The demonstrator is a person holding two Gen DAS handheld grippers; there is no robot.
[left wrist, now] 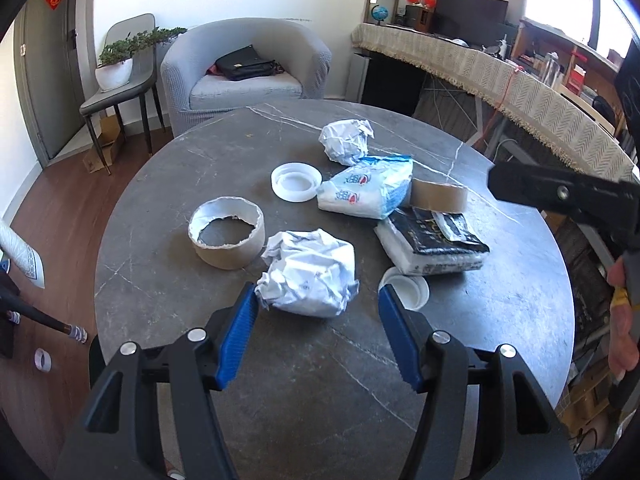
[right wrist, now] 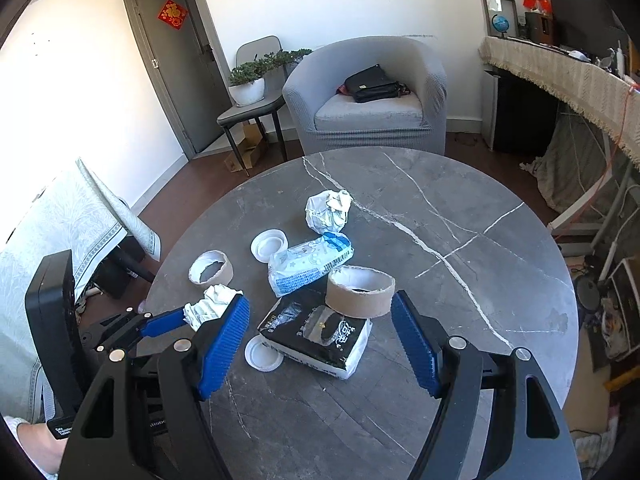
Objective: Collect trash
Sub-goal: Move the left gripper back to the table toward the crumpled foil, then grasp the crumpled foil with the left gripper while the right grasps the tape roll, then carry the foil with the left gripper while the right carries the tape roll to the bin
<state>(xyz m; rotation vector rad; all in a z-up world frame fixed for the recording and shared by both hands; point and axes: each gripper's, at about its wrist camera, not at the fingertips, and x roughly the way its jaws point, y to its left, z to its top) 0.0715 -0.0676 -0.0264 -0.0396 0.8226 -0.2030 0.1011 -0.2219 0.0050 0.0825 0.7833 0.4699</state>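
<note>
Trash lies on a round grey marble table (left wrist: 200, 320). My left gripper (left wrist: 316, 300) is open, its blue pads on either side of a crumpled white paper ball (left wrist: 308, 272), close to it. A second paper ball (left wrist: 346, 140), a white lid (left wrist: 296, 182), a cardboard tape ring (left wrist: 226, 236), a blue-white tissue pack (left wrist: 368, 192), a black-white tissue pack (left wrist: 432, 244), another tape ring (left wrist: 438, 196) and a small white lid (left wrist: 408, 288) lie around. My right gripper (right wrist: 320, 308) is open above the black-white pack (right wrist: 316, 336) and the tape ring (right wrist: 360, 290).
A grey armchair (right wrist: 368, 96) with a black bag stands behind the table. A chair with a potted plant (right wrist: 248, 80) is by the door. A cloth-covered desk (left wrist: 500, 76) runs along the right. A cloth-covered surface (right wrist: 52, 220) sits at left.
</note>
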